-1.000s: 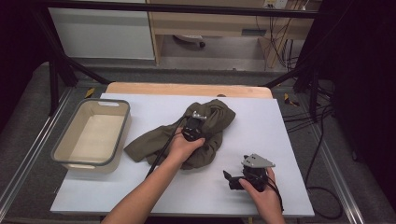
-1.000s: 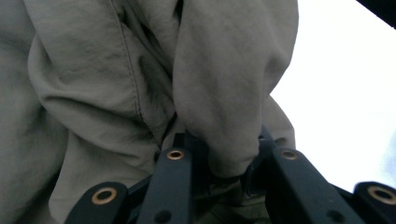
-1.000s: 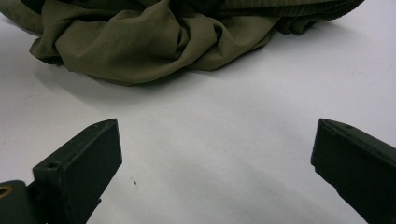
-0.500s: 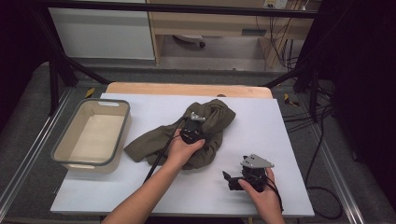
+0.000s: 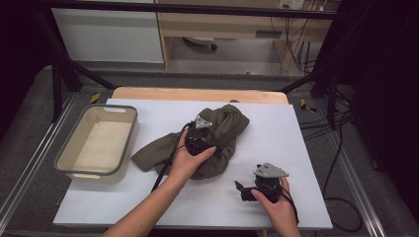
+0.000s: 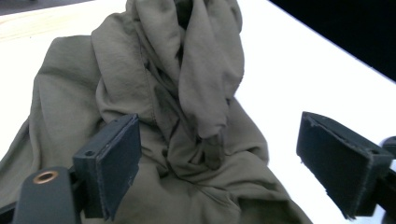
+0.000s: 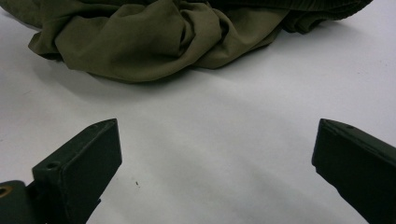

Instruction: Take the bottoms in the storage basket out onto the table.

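Note:
An olive-green garment [image 5: 232,123] lies crumpled in the middle of the white table top [image 5: 281,148]. My left gripper [image 5: 200,134] hovers just over its bunched centre. In the left gripper view its jaws [image 6: 219,140] stand wide apart and have just been opening. A raised fold of the garment [image 6: 205,84] stands between and beyond them, and neither pad presses on it. My right gripper [image 5: 243,190] rests near the front right of the table, pointing left. It is open [image 7: 215,135] over bare table, short of the garment's near edge [image 7: 140,46].
A beige tub with a grey rim [image 5: 64,159] stands at the table's left side with nothing in it. A wooden strip [image 5: 197,94] runs along the far edge. Cables trail from both grippers. Dark frame bars flank the table.
My left hand has drawn slightly back and up over the garment, and its grip on the cloth is gone. The right hand has stayed where it was.

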`<state>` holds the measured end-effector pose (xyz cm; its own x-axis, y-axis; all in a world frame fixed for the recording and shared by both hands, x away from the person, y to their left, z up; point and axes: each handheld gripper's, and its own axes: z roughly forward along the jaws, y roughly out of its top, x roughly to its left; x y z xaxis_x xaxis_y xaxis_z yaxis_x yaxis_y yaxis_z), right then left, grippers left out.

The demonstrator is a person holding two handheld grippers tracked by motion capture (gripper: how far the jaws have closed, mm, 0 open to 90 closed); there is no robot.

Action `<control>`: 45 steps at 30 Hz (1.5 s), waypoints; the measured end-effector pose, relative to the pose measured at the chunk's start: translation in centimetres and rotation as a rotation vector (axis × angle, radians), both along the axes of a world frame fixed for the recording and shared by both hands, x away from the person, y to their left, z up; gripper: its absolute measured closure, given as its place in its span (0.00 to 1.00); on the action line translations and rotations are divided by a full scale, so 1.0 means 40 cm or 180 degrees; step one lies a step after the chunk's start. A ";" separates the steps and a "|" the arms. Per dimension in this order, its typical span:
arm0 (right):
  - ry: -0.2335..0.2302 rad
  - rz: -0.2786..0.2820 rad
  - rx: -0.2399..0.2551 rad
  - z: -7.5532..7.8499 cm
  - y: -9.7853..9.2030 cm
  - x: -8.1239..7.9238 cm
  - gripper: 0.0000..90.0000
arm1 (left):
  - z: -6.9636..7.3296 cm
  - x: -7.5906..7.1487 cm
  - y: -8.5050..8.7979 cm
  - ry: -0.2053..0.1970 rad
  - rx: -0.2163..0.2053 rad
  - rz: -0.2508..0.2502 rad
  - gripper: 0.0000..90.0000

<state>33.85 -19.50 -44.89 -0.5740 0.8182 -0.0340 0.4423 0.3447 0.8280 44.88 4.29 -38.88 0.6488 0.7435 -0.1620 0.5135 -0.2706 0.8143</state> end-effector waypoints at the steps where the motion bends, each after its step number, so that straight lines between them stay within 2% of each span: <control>1: -0.0010 0.0005 -0.0004 0.000 0.001 0.000 0.02 | 0.002 -0.004 0.004 0.0007 -0.0014 -0.0021 0.14; 3: -0.0027 0.0011 -0.0003 0.000 0.003 -0.001 0.02 | 0.005 -0.011 0.011 -0.0005 -0.0034 -0.0048 0.13; 4: -0.0029 0.0020 0.0000 0.000 0.002 -0.004 0.02 | 0.007 -0.017 0.019 -0.0019 -0.0087 -0.0064 0.13; 10: -0.0033 0.0020 0.0011 0.001 0.000 -0.003 0.02 | 0.013 -0.030 0.038 -0.0029 -0.0120 -0.0110 0.13; 12: -0.0028 0.0029 0.0003 -0.001 0.001 -0.002 0.02 | 0.019 -0.034 0.045 -0.0039 -0.0032 -0.0116 0.11; 14: -0.0024 0.0041 -0.0012 -0.002 0.001 -0.003 0.02 | 0.026 -0.040 0.050 -0.0067 -0.0010 -0.0108 0.12; 15: -0.0024 0.0041 -0.0012 -0.002 0.001 -0.003 0.02 | 0.031 -0.044 0.054 -0.0075 -0.0021 -0.0110 0.12; 16: -0.0027 0.0040 -0.0002 -0.001 0.001 -0.004 0.02 | 0.039 -0.052 0.064 -0.0074 -0.0099 -0.0111 0.12; 17: -0.0027 0.0040 -0.0002 -0.001 0.001 -0.004 0.02 | 0.039 -0.052 0.064 -0.0074 -0.0099 -0.0111 0.12; 18: -0.0029 0.0043 0.0001 -0.001 0.001 -0.003 0.02 | 0.046 -0.060 0.072 -0.0087 -0.0167 -0.0130 0.12; 20: -0.0032 0.0043 -0.0009 -0.001 0.000 -0.003 0.02 | 0.050 -0.063 0.076 -0.0111 -0.0175 -0.0129 0.11; 21: -0.0033 0.0039 -0.0023 -0.001 -0.001 -0.004 0.02 | 0.054 -0.067 0.083 -0.0125 -0.0237 -0.0148 0.11; 25: -0.0037 0.0027 -0.0014 0.000 -0.003 -0.006 0.02 | 0.054 -0.069 0.095 -0.0112 -0.0281 -0.0142 0.11; 30: -0.0033 0.0022 -0.0001 -0.001 -0.001 -0.002 0.02 | 0.052 -0.067 0.115 -0.0111 -0.0220 -0.0113 0.11; 38: -0.0040 0.0020 -0.0019 0.000 -0.006 -0.007 0.02 | 0.065 -0.083 0.138 -0.0161 -0.0340 -0.0131 0.10; 45: -0.0032 0.0012 -0.0012 0.001 -0.002 -0.006 0.02 | 0.070 -0.091 0.169 -0.0185 -0.0350 -0.0111 0.10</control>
